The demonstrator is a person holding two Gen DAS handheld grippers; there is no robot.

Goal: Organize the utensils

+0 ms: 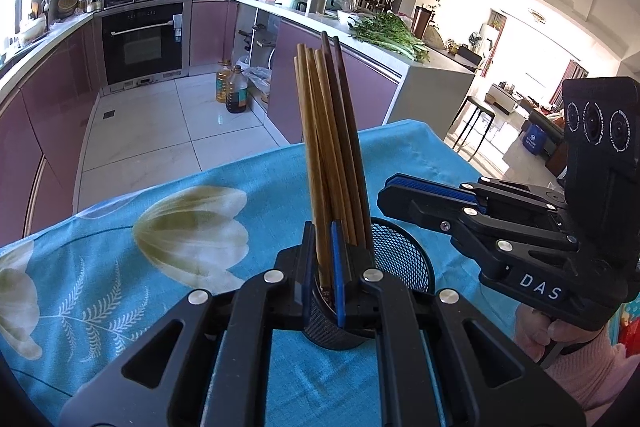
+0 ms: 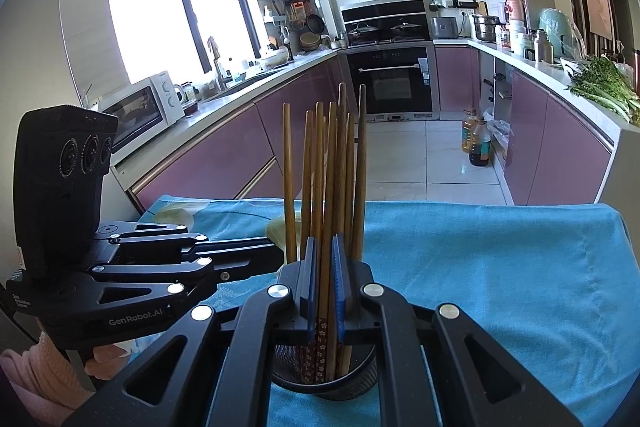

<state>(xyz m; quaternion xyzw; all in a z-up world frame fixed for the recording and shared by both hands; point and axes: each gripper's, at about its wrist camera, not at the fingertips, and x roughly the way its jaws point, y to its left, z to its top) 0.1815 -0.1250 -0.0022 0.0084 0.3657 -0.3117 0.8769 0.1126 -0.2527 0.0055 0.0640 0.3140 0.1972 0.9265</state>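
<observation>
A bundle of wooden chopsticks (image 1: pixel 326 147) stands upright in a black mesh cup (image 1: pixel 400 251) on the blue flowered cloth (image 1: pixel 160 247). My left gripper (image 1: pixel 324 263) is shut on one or two of the chopsticks just above the cup rim. In the right wrist view the chopsticks (image 2: pixel 328 179) rise from the mesh cup (image 2: pixel 324 383), and my right gripper (image 2: pixel 322 279) is closed around one chopstick above the cup. The right gripper also shows in the left wrist view (image 1: pixel 404 193), beside the cup. The left gripper shows in the right wrist view (image 2: pixel 256 259), reaching in from the left.
The cloth-covered table ends at its far edge (image 2: pixel 440 205), with tiled kitchen floor beyond. Purple cabinets, an oven (image 2: pixel 394 79) and oil bottles (image 2: pixel 476 143) stand further off. Greens (image 1: pixel 384 35) lie on the counter.
</observation>
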